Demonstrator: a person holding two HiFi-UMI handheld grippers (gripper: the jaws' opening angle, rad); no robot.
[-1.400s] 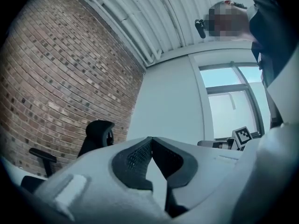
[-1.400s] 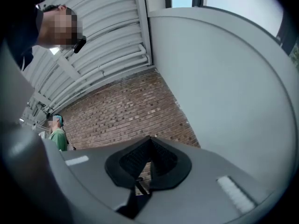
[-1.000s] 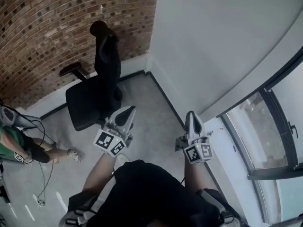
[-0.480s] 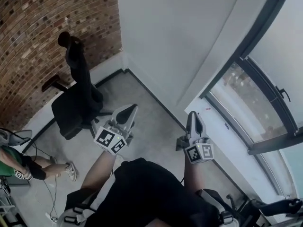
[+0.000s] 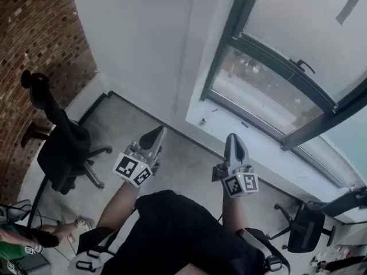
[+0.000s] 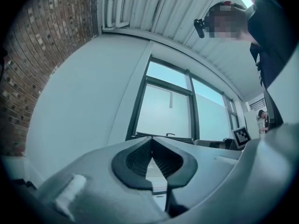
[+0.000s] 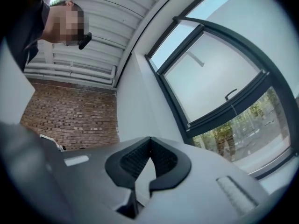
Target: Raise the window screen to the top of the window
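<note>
Left gripper and right gripper hang low over the floor, jaws together on nothing, probably because the window screen, upper right with its handle, lies well apart.

The person swings round from the room's corner to face the window, which now fills the upper right of the head view. The black office chair and brick wall slide to the left edge, and a second chair comes into view at lower right.
</note>
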